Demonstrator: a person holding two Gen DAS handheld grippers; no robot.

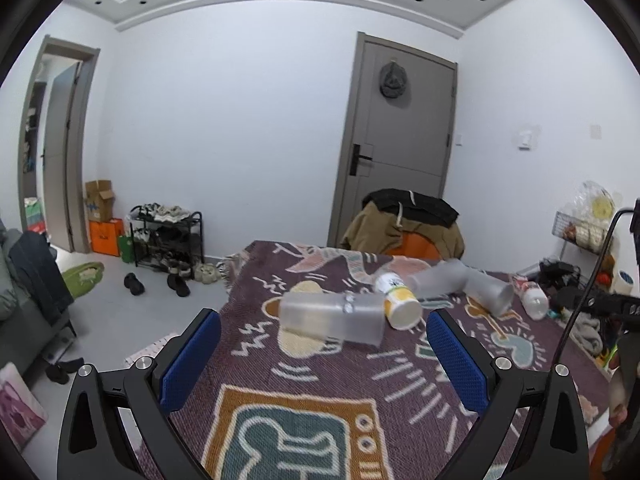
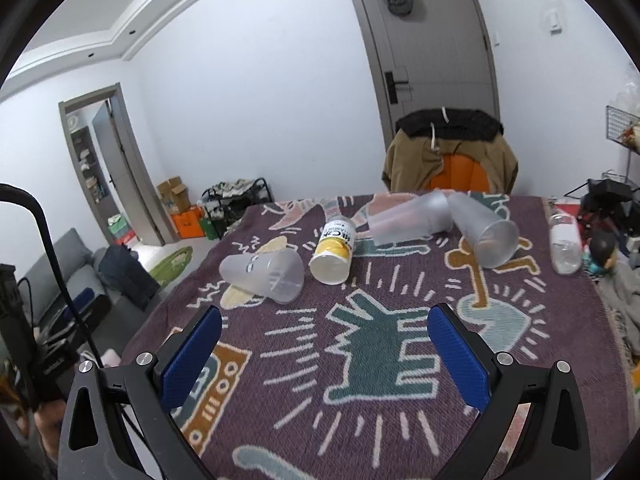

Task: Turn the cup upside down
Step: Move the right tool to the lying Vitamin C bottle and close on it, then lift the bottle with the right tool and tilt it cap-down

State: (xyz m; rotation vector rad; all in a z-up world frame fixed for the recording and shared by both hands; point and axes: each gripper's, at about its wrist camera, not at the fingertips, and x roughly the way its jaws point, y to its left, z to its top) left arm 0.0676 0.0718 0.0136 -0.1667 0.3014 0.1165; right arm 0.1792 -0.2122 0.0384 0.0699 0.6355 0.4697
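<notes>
Several cups lie on their sides on a patterned purple tablecloth (image 2: 360,420). A frosted plastic cup (image 1: 332,316) lies nearest my left gripper (image 1: 323,344), which is open and empty just short of it. The same cup (image 2: 264,274) is at the left in the right wrist view. A white and yellow paper cup (image 2: 334,250) lies beside it, also seen in the left wrist view (image 1: 398,300). Two more frosted cups (image 2: 408,220) (image 2: 486,234) lie further back. My right gripper (image 2: 325,340) is open and empty over the cloth.
A clear plastic bottle (image 2: 565,246) lies near the table's right edge. A chair draped with a brown jacket (image 2: 448,152) stands behind the table. A shoe rack (image 1: 168,236) and boxes are on the floor at the left. A wire shelf (image 1: 580,228) stands at the right.
</notes>
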